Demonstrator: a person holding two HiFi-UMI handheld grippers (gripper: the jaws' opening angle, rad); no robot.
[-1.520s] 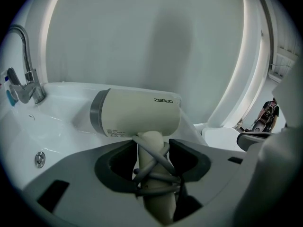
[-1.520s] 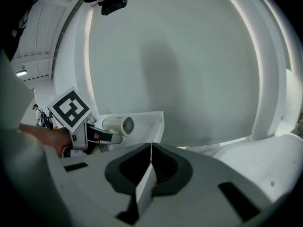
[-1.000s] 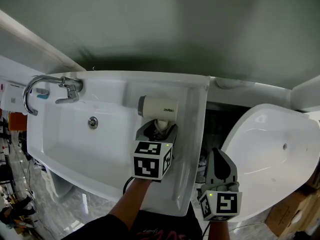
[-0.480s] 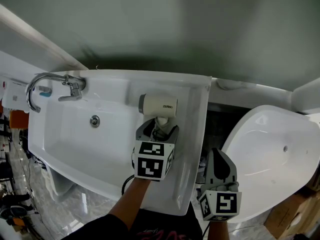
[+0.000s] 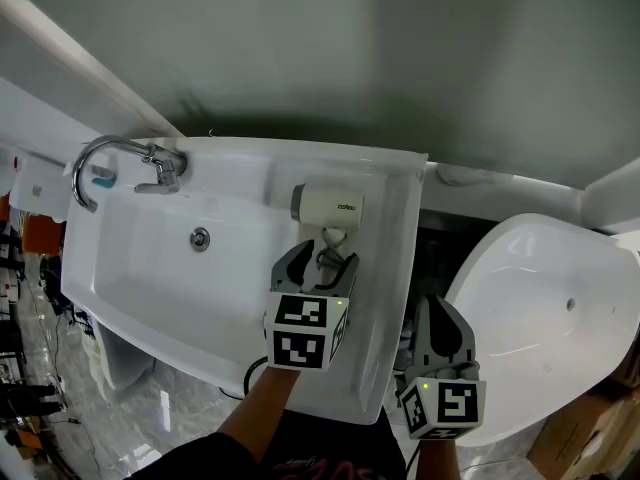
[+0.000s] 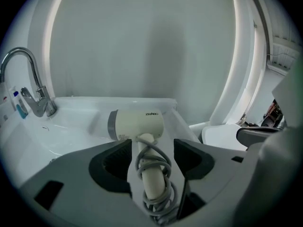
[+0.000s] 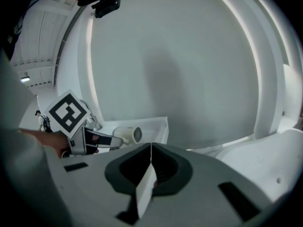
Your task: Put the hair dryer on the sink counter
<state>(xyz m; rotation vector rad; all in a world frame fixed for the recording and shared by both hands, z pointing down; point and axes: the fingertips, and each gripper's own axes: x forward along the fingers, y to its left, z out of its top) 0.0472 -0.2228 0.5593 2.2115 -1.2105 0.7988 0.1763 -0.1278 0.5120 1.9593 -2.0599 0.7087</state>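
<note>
A cream hair dryer point(image 5: 330, 206) lies on the white sink counter point(image 5: 385, 268), right of the basin, with its cord wound round the handle. My left gripper point(image 5: 322, 260) stands open around that handle point(image 6: 150, 174); there is a gap on each side and the pads do not touch it. The dryer's body point(image 6: 137, 124) lies just past the fingertips. My right gripper point(image 5: 437, 310) is shut on nothing, low at the right over the gap beside the counter. From the right gripper point(image 7: 150, 148) view, the dryer point(image 7: 127, 134) and the left gripper's marker cube point(image 7: 68, 111) show at the left.
The basin point(image 5: 170, 268) with a drain lies left of the dryer, and a chrome faucet point(image 5: 120, 153) stands at its far left corner. A white bathtub point(image 5: 540, 308) fills the right. A grey-green wall rises behind. The counter's right edge drops into a dark gap.
The left jaws have widened off the dryer's handle and the gripper has drawn back a little toward me. The dryer stays on the counter. The right gripper has not moved.
</note>
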